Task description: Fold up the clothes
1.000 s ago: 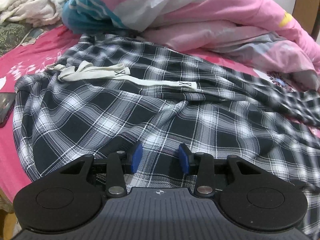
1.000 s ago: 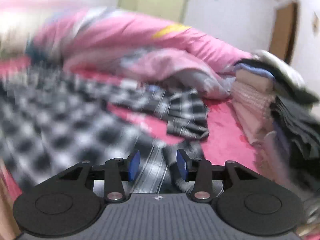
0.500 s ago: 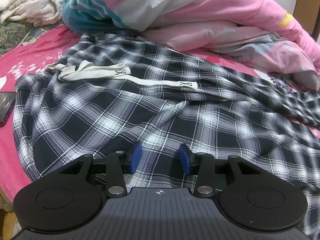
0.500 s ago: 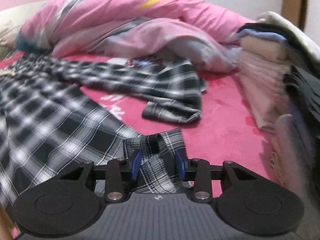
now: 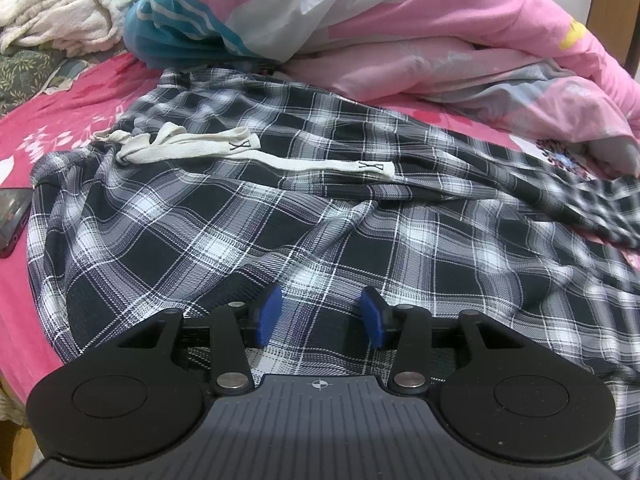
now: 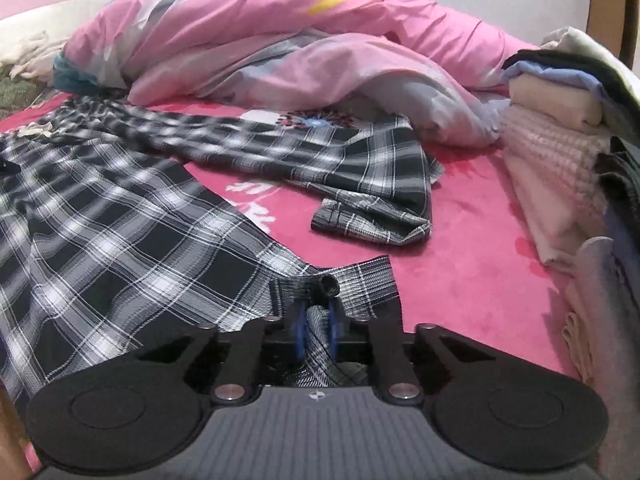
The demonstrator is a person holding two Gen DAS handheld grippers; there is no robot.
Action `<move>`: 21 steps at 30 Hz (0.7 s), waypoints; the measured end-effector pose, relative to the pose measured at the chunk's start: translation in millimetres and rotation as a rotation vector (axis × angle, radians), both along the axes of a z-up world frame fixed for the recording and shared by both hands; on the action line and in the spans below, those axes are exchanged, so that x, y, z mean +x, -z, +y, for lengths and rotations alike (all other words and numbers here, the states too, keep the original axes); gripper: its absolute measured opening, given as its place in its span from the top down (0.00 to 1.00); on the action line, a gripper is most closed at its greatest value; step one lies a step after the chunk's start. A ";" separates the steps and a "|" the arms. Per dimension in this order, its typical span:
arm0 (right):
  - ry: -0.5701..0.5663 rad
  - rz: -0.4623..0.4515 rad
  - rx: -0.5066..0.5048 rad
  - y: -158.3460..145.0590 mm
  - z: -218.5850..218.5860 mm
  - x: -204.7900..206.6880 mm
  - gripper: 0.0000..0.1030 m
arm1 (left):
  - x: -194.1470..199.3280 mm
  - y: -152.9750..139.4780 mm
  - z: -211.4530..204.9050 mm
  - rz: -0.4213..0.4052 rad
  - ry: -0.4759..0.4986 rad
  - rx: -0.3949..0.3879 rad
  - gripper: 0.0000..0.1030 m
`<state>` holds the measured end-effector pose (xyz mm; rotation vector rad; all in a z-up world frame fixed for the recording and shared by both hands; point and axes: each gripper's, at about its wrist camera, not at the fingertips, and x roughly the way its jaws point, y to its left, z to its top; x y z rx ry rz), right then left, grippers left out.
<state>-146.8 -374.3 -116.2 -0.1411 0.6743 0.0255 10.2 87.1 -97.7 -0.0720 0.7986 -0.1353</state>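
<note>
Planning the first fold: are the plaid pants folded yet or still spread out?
Still spread. The plaid pants lie rumpled across the pink sheet, legs apart, drawstring exposed; the right gripper is closing on one hem.

The far leg of the plaid trousers [image 5: 592, 208] smears into blur near the right edge of the left wrist view, its checks unreadable there, and in the right wrist view the same garment's upper stretch [image 6: 132, 128] is blurred too. A dark phone [image 5: 12, 220] is cut off by the left edge. The hem fold [image 6: 318, 320] pinched by the closing right hand-held gripper [image 6: 316, 326] hides most of both blue pads. The stack of folded clothes [image 6: 560, 152] runs out of the right edge, its lower layers indistinct.
</note>
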 end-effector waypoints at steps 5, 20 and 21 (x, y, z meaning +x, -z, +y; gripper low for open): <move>0.139 -0.125 -0.040 -19.1 -14.8 -18.2 0.91 | -0.2 -0.4 0.3 0.000 -0.002 0.000 0.57; 0.452 -0.022 -0.634 24.2 -39.1 34.4 0.91 | -1.3 -2.9 -0.5 -0.002 -0.006 0.005 0.57; 0.445 0.024 -0.639 33.1 -41.2 39.0 0.89 | -1.4 -2.9 -0.4 -0.002 -0.007 0.005 0.57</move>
